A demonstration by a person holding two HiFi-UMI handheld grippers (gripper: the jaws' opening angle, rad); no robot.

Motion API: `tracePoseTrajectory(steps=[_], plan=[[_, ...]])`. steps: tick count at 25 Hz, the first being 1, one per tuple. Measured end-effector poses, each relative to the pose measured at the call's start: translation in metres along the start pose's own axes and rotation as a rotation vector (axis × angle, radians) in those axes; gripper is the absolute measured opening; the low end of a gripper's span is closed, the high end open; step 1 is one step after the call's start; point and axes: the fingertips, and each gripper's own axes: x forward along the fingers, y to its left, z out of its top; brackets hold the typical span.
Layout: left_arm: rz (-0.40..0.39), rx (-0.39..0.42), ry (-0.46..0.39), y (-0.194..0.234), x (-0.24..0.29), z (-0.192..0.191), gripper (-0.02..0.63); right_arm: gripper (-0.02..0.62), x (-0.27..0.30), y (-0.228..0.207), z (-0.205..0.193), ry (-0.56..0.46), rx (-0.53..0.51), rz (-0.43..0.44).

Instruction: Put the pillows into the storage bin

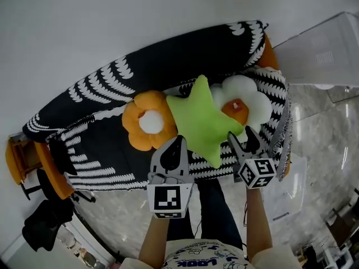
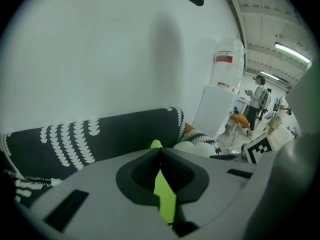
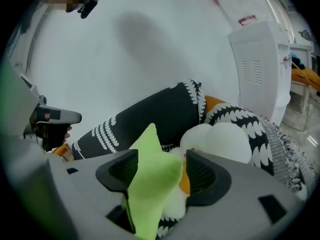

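Observation:
Three pillows lie in a row on a sofa (image 1: 101, 88) with a black-and-white cover: an orange flower (image 1: 147, 122), a green star (image 1: 202, 119) and a white flower with an orange centre (image 1: 241, 102). My left gripper (image 1: 180, 139) hovers at the star's lower left edge with its tips together; in the left gripper view (image 2: 160, 151) green shows through the slit behind them. My right gripper (image 1: 242, 133) stands open at the star's lower right arm. In the right gripper view (image 3: 161, 159) the green star (image 3: 150, 179) fills the gap between the jaws, with the white flower (image 3: 225, 141) behind.
A white water dispenser (image 1: 322, 49) stands past the sofa's right end. An orange chair (image 1: 22, 161) and a black bag (image 1: 45, 220) are at the left on the pale floor. People (image 2: 260, 96) stand far off in the room. A clear plastic container (image 1: 286, 189) sits by my right arm.

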Motion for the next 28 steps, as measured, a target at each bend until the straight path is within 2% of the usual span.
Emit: tracePoseTrajectory(steps=[6, 9, 15, 17, 22, 25, 28], plan=[[0.0, -0.033, 0.041, -0.013, 0.012, -0.023, 0.014, 0.322, 0.022, -0.006, -0.025, 0.061, 0.071, 0.093], [-0.001, -0.039, 0.054, -0.017, 0.015, -0.029, 0.014, 0.295, 0.028, -0.002, -0.028, 0.06, 0.102, 0.125], [0.02, -0.06, 0.023, -0.01, 0.013, -0.029, 0.014, 0.266, 0.027, 0.002, -0.026, 0.03, 0.171, 0.13], [0.026, -0.052, 0.038, -0.005, 0.009, -0.032, 0.014, 0.244, 0.026, 0.006, -0.024, 0.018, 0.19, 0.134], [0.049, -0.071, 0.025, 0.005, -0.007, -0.033, 0.014, 0.188, 0.02, 0.02, -0.021, 0.014, 0.167, 0.094], [0.066, -0.086, -0.013, 0.015, -0.02, -0.031, 0.014, 0.158, 0.017, 0.039, -0.017, 0.01, 0.166, 0.088], [0.071, -0.081, -0.008, 0.024, -0.036, -0.033, 0.014, 0.137, 0.013, 0.064, -0.009, -0.001, 0.137, 0.084]])
